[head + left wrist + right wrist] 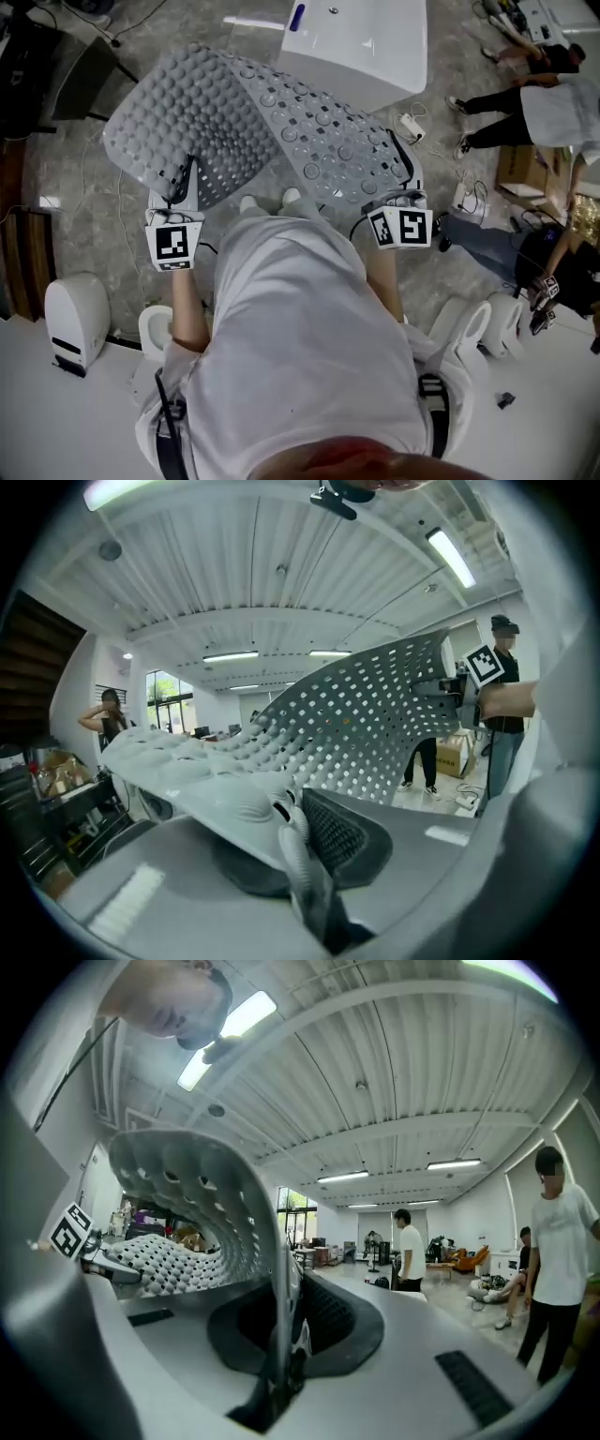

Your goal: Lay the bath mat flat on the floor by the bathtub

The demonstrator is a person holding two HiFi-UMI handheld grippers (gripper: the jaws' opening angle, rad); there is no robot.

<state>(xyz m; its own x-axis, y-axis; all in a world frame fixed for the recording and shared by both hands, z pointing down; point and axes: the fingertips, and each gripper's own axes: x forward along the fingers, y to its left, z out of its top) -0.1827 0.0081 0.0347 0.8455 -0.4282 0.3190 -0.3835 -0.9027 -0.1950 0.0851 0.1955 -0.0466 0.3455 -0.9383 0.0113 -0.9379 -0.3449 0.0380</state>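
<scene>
Head view shows the grey bath mat (272,122) held up above the floor (84,187). It arches between the left gripper (178,199) and the right gripper (405,199), just before the near edge of the white bathtub (361,42). Only the left gripper view shows that gripper's jaws pinching the mat's bumpy edge. Only the right gripper view shows the other jaws clamped on the thin edge, with people (411,1251) standing beyond.

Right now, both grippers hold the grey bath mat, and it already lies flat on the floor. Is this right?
No. The left gripper and right gripper hold the bath mat, but it hangs bent in the air, as the head view shows.
</scene>
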